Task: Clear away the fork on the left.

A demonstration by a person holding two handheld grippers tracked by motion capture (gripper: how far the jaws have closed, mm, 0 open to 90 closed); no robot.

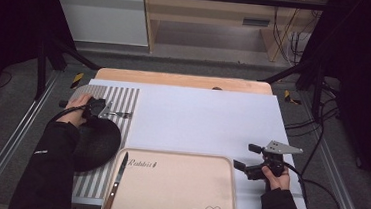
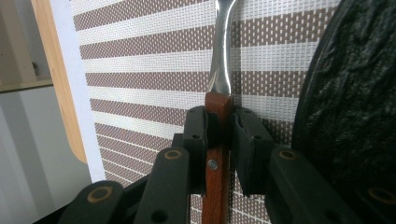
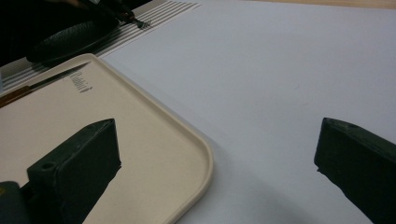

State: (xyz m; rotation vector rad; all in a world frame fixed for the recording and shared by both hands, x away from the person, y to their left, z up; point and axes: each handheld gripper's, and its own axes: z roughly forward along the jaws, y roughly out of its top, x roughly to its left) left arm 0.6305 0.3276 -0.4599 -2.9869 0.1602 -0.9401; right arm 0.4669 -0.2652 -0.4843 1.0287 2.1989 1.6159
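Note:
A fork (image 2: 222,60) with a wooden handle lies on the striped placemat (image 2: 149,70), just left of a black plate (image 2: 355,116). My left gripper (image 2: 219,128) is shut on the fork's handle. In the high view this gripper (image 1: 103,110) is at the left, with the fork (image 1: 121,114) pointing right over the placemat (image 1: 124,95) above the black plate (image 1: 96,145). My right gripper (image 1: 245,156) stands open and holds nothing, just right of the beige tray (image 1: 177,189). Its jaws (image 3: 217,140) straddle the tray's corner (image 3: 187,140). A wooden-handled knife (image 1: 116,182) lies on the tray's left side.
A white board (image 1: 207,119) covers most of the wooden table. The tray bears a rabbit drawing at its near right. Cables trail off the table's right side. The knife (image 3: 46,84) and the plate (image 3: 70,37) lie far left in the right gripper view.

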